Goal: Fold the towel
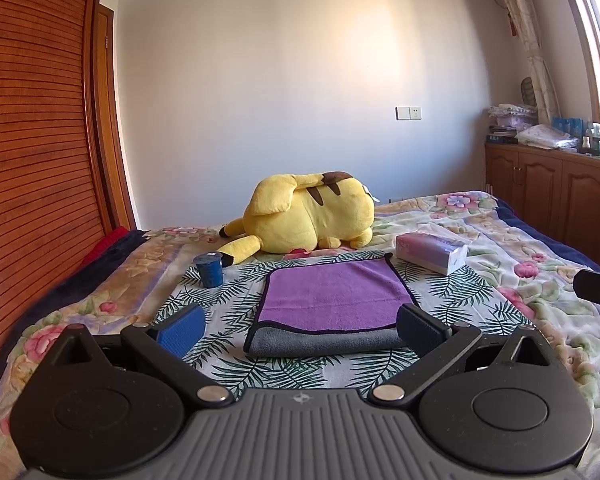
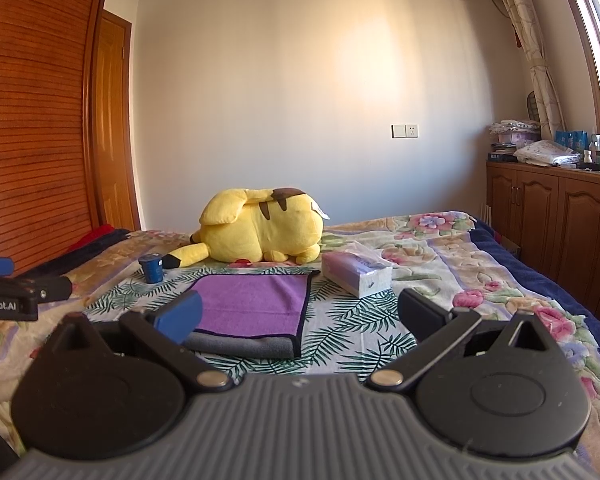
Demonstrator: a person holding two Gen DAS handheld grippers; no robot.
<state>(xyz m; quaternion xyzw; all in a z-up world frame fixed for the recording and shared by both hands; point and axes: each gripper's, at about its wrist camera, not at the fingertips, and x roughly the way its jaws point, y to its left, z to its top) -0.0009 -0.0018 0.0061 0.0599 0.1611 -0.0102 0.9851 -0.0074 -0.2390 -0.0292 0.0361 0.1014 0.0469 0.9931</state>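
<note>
A purple towel with a grey underside and dark trim lies folded flat on the leaf-print cloth on the bed. It also shows in the right wrist view. My left gripper is open and empty, hovering just in front of the towel's near grey folded edge. My right gripper is open and empty, near the towel's near right corner. The left gripper's side shows at the left edge of the right wrist view. A black part of the right gripper shows at the right edge of the left wrist view.
A yellow plush toy lies behind the towel. A blue cup stands at the towel's far left, a tissue pack at its far right. A wooden wardrobe stands left, cabinets right.
</note>
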